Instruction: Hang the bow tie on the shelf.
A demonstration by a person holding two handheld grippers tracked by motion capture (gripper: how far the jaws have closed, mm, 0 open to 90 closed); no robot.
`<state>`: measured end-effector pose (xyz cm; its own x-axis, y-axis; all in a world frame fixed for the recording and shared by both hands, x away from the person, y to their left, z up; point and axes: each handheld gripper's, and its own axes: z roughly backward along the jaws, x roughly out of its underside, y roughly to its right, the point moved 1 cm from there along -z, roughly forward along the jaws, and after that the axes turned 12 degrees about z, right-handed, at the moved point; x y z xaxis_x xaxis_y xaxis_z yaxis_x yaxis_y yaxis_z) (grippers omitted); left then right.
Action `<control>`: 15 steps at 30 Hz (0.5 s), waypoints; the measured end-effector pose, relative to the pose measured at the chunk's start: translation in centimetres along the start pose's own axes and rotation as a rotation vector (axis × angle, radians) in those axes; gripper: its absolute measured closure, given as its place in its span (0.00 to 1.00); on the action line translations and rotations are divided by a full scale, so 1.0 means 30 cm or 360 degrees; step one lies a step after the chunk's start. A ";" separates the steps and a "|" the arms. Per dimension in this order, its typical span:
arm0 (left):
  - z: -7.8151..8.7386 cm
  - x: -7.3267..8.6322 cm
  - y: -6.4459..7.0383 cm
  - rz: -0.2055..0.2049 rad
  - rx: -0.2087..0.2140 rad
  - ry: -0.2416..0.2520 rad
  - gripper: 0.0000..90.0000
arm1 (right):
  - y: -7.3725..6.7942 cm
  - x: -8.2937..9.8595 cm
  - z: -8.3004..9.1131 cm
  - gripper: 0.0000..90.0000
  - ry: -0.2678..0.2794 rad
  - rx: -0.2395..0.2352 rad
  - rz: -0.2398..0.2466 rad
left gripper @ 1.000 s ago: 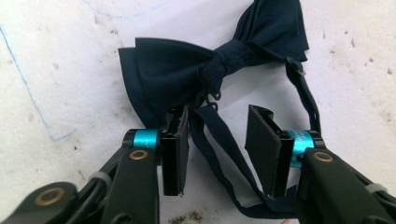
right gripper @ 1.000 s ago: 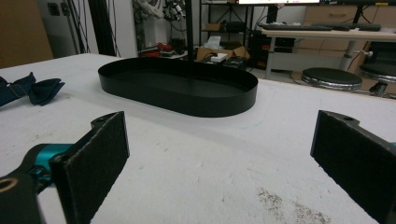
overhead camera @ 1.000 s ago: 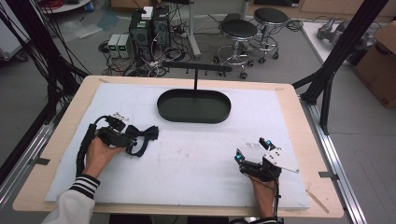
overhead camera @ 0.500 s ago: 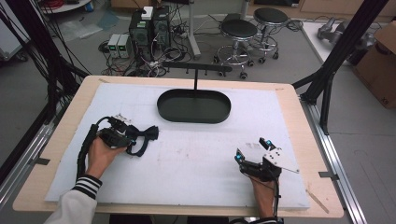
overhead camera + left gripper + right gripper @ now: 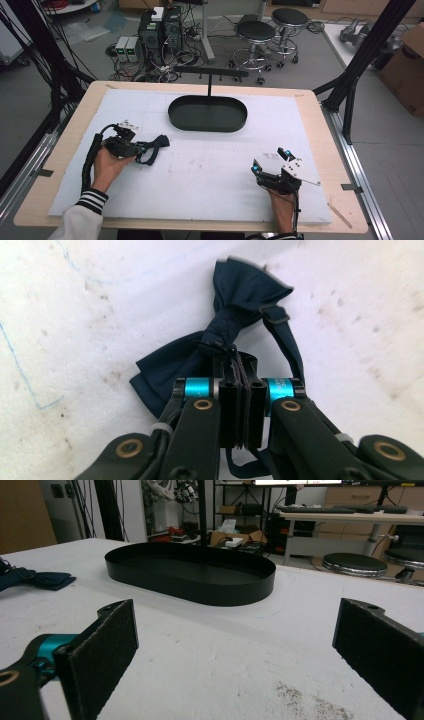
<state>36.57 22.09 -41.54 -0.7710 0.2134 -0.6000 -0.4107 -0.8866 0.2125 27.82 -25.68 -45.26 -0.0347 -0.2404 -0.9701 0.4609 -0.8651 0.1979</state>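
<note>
The right gripper (image 5: 270, 161) rests on the white mat (image 5: 210, 165) near the person, jaws spread wide – holding nothing. Farther left, the left gripper (image 5: 239, 360) pinches the navy bow tie (image 5: 235, 305) at its knot, on the mat – beyond both sits the black tray (image 5: 207, 114)

A wooden counter (image 5: 310, 107) seen from above, covered by a white sheet (image 5: 210, 170). Near its far edge sits an empty black oval tray (image 5: 207, 113), with a thin black post rising behind it to a horizontal bar. At the left, a hand in a striped cuff holds the left claw (image 5: 131, 146) low on the sheet, touching a dark bow tie (image 5: 154, 146) whose strap loops beside it. At the right, nearer the front edge, the right claw (image 5: 270, 160) rests in the other hand, its jaws apart. Beyond the counter, 2 round stools (image 5: 272, 27) and tangled cables lie on the floor.
</note>
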 end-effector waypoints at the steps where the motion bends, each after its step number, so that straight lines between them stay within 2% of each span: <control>1: 0.011 -0.003 -0.002 0.0002 0.0010 0.0040 0.98 | 0.000 0.000 0.000 0.04 0.0000 0.0000 0.0000; 2: 0.011 -0.003 -0.002 0.0002 0.0010 0.0040 0.98 | 0.000 0.000 0.000 0.04 0.0000 0.0000 0.0000; 3: 0.022 -0.006 -0.001 0.0007 0.0014 0.0105 0.98 | 0.000 0.000 0.000 0.04 0.0000 0.0000 0.0000; 4: 0.022 -0.006 -0.001 0.0007 0.0014 0.0105 0.98 | 0.000 0.000 0.000 0.04 0.0000 0.0000 0.0000; 5: 0.028 -0.008 0.000 0.0004 0.0027 0.0136 0.98 | 0.000 0.000 0.000 0.04 0.0001 0.0001 0.0004; 6: 0.040 -0.011 0.002 0.0008 0.0045 0.0205 0.98 | 0.000 0.000 0.000 0.04 -0.0002 0.0002 0.0003; 7: 0.040 -0.011 0.002 0.0008 0.0045 0.0205 0.98 | 0.000 0.000 0.000 0.04 -0.0001 0.0002 0.0003; 11: 0.059 -0.017 0.004 0.0015 0.0079 0.0344 0.98 | 0.000 0.000 0.000 0.04 -0.0001 0.0002 0.0003; 12: 0.068 -0.020 0.008 0.0023 0.0103 0.0422 0.98 | 0.000 0.000 0.000 0.04 -0.0002 0.0002 0.0005; 13: 0.068 -0.020 0.008 0.0023 0.0103 0.0422 0.98 | -0.001 0.000 0.000 0.04 -0.0001 0.0003 0.0001; 15: 0.078 -0.022 0.009 0.0023 0.0122 0.0487 0.98 | -0.001 0.000 0.000 0.04 -0.0002 0.0003 0.0002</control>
<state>35.84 22.67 -39.27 -0.5995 0.0573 -0.7983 -0.4451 -0.8528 0.2730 27.81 -25.66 -45.25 -0.0355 -0.2419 -0.9697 0.4595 -0.8656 0.1991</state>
